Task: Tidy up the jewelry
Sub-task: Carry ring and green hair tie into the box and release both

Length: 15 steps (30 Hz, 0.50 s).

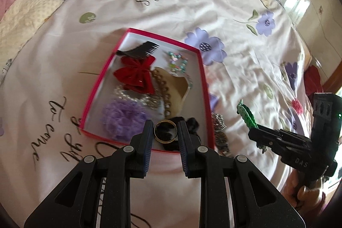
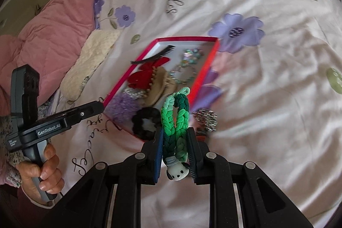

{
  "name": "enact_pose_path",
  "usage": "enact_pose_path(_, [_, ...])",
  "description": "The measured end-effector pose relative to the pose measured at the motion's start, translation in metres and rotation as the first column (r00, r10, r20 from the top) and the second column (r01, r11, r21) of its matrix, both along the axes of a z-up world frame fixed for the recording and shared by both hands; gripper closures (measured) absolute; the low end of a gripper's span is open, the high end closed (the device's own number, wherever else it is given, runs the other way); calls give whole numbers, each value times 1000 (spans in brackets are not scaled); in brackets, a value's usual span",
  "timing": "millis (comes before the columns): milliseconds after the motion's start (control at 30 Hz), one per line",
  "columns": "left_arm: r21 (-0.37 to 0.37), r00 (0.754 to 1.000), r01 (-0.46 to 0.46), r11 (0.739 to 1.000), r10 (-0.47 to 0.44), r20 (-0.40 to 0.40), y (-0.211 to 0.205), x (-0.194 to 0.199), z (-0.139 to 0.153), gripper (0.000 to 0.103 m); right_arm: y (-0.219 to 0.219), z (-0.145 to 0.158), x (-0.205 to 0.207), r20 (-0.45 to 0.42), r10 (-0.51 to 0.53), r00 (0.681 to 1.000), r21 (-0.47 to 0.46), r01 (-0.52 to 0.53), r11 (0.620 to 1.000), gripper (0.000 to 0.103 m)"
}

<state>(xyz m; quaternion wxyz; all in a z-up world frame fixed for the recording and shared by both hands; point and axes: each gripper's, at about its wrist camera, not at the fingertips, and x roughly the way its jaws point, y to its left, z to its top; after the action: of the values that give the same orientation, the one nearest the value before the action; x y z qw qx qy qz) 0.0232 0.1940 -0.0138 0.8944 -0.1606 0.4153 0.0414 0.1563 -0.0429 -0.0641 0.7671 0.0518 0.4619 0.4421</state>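
Gold ring (image 1: 165, 131): light, rigid, slippery, pinched across its rim by left gripper (image 1: 165, 131); braided green band (image 2: 175, 119): soft, squashy, clamped mid-length by right gripper (image 2: 174, 138), red box (image 2: 205, 69) at twelve o'clock.

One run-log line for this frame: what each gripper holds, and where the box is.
left gripper: shut on gold ring | right gripper: shut on green braided band | red box: open on bedspread, partly filled
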Motion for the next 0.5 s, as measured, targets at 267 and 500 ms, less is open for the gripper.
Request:
enact_pose_path(267, [9,999,-34,999,34,5,22,9,-2,82,33,1,0,-2,48,999,11,-48,999,82])
enact_pose_path(500, [44,999,-36,998,36,8,33,44,-2,82,65,-7,1,-24,97,995,7,-97,995,82])
